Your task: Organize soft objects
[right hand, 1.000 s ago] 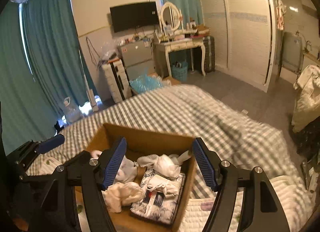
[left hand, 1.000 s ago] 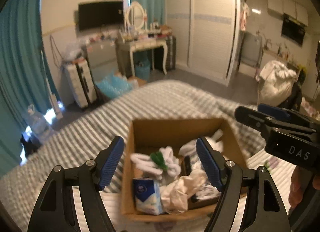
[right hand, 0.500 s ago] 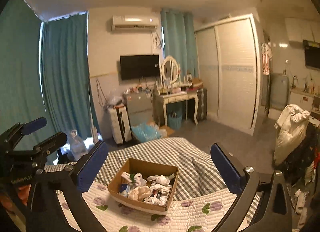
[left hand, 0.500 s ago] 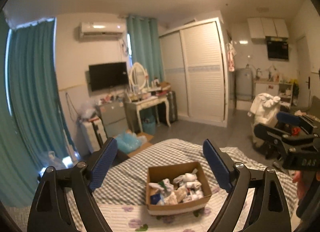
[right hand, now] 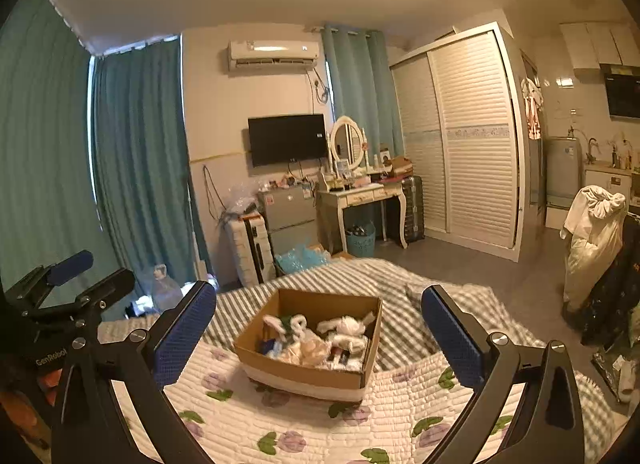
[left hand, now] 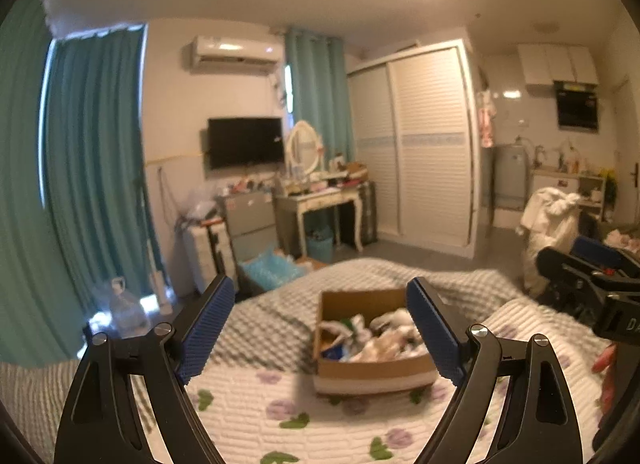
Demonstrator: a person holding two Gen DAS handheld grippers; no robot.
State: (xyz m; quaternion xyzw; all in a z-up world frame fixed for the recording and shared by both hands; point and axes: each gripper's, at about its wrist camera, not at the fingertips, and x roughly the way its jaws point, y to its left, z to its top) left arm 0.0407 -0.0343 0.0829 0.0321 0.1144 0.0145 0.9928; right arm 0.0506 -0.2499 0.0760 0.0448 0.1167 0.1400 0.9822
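A brown cardboard box (left hand: 372,374) (right hand: 304,378) sits on the bed, filled with soft items (right hand: 320,340): white rolled socks, beige cloth and a blue packet. My left gripper (left hand: 320,328) is open and empty, held back from and above the box. My right gripper (right hand: 320,336) is open and empty, also back from the box. Each gripper shows at the edge of the other's view: the right one (left hand: 588,276) and the left one (right hand: 72,284).
The bed has a white floral quilt (right hand: 360,424) in front and a grey checked blanket (right hand: 400,284) behind the box. Beyond it stand a dressing table (right hand: 360,195), suitcases, a wardrobe (right hand: 468,135) and teal curtains. A chair with clothes (right hand: 592,232) is at the right.
Both grippers have pulled up and back from just over the box, so it now looks smaller and farther. Both stay open and empty.
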